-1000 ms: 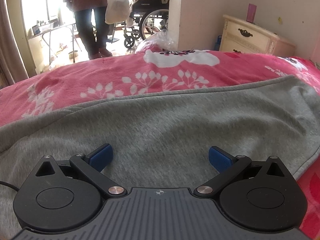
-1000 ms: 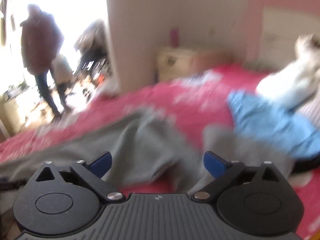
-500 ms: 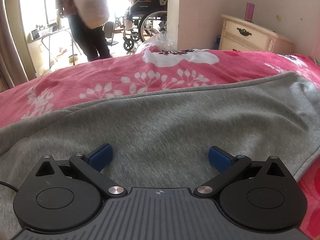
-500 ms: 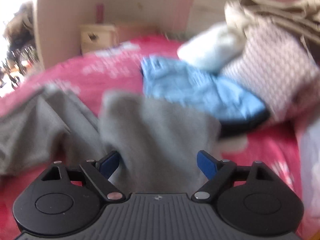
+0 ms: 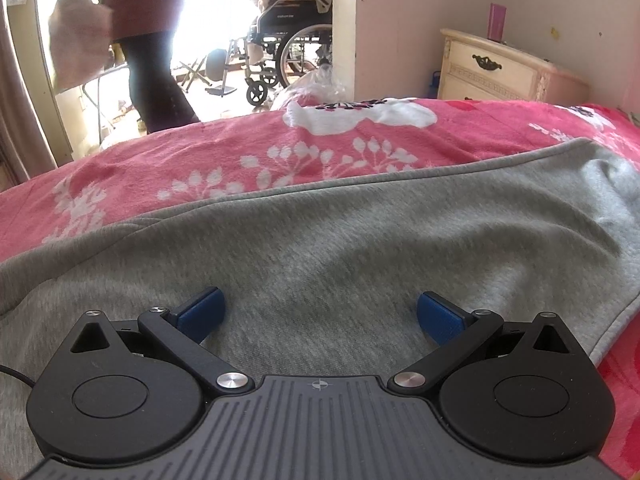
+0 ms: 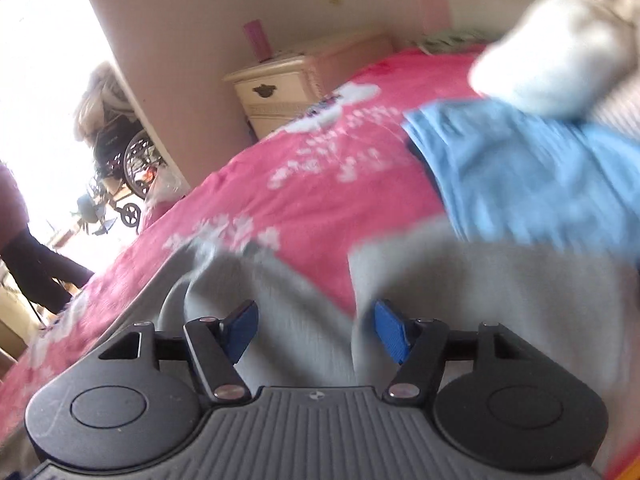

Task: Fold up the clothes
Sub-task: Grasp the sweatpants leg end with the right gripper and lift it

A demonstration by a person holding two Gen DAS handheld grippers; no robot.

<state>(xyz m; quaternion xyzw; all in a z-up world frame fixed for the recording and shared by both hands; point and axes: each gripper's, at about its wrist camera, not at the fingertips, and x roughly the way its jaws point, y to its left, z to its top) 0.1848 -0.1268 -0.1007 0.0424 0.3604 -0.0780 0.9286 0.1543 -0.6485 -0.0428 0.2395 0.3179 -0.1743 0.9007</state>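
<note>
Pink bedding with white flower prints covers the bed (image 5: 248, 152); on it lies a grey sweatshirt (image 5: 360, 240), spread wide across the near part. At the far side stand a cream nightstand (image 5: 492, 72) with a pink cup (image 5: 497, 22) on top, a wheelchair (image 5: 292, 52) in the bright doorway, and a person (image 5: 148, 40) with a white bag (image 5: 76, 48) (blurred, far left). Left tongs (image 5: 318, 312) are spread wide and hold nothing, low over the grey cloth; right tongs (image 6: 316, 330) are also spread, less wide, with grey sweatshirt (image 6: 304, 320) fabric between the blue pads, though I cannot tell if they touch it. To the far right lie a blue garment (image 6: 532, 176) and a white bundle (image 6: 556, 64).
</note>
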